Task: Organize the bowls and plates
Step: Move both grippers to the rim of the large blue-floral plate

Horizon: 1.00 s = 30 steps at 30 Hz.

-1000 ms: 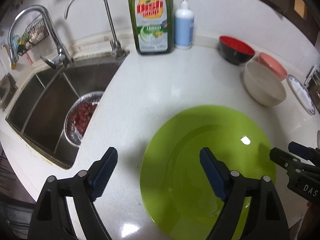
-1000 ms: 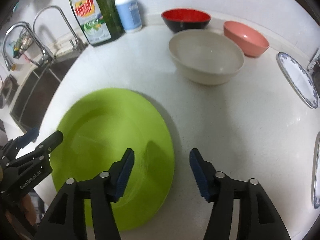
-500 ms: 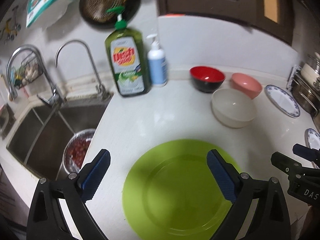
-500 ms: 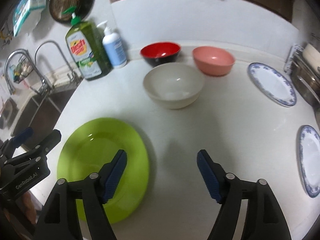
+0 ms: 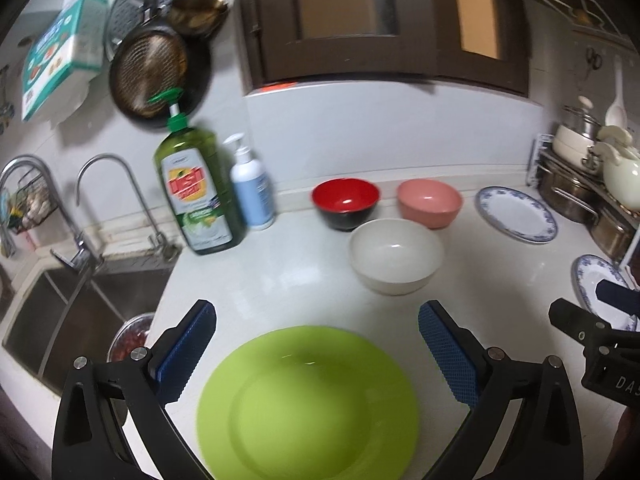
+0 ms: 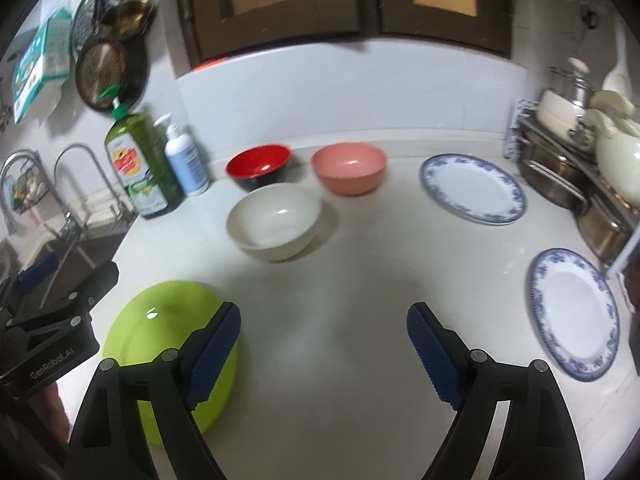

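hovering wide apart and gripping nothing, left claw above the round lime-green plastic plate, blue pads straddling its far rim without touching. equally spread and empty, right claw, raised over bare white table, with the green plate just beside its left finger. lying flat on the table at the near edge, beside the steel sink, that green plate. farther in, a cream round bowl, upright, near the middle of the table. behind it, close to the wall, a red-lined black bowl and a pink bowl, side by side but apart. to the right, two white plates with blue patterned rims: one near the back, the other nearer the front edge, both flat, well apart from the bowls. at the back left, a green dish-soap bottle and a white-and-blue pump bottle, standing just beside each other next to the curved taps. stacked on a rack at the far right, steel pots and cream cookware.
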Motion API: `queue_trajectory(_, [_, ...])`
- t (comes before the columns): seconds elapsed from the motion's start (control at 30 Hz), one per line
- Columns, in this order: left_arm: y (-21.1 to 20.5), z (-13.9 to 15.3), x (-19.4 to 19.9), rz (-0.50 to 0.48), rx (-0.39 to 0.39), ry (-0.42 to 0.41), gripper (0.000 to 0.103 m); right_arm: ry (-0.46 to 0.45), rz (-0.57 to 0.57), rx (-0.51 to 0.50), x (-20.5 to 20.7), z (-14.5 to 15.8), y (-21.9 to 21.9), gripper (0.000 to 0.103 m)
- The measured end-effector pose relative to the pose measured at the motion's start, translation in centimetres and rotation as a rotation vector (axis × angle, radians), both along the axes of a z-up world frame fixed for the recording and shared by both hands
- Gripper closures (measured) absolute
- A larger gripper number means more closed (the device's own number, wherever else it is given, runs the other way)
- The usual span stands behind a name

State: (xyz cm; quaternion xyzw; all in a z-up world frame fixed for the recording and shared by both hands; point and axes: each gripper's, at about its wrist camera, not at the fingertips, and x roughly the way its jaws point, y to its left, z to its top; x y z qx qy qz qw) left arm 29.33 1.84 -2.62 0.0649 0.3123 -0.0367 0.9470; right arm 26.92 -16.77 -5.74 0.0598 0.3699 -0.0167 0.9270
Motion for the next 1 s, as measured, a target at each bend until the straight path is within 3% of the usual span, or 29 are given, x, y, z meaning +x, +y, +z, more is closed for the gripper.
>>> queue_trajectory(0.57, [-9.9, 2.0, -0.3, -0.225, -0.022, -0.065, 0.0, -0.087, -0.244, -0.047, -5.0, 2.1, -8.6, 0.017])
queue_trajectory(1.0, [-17.9, 2.2, -0.2, -0.37, -0.033, -0.061, 0.0, -0.145, -0.408, -0.076, -8.0, 2.8, -15.4, 0.017])
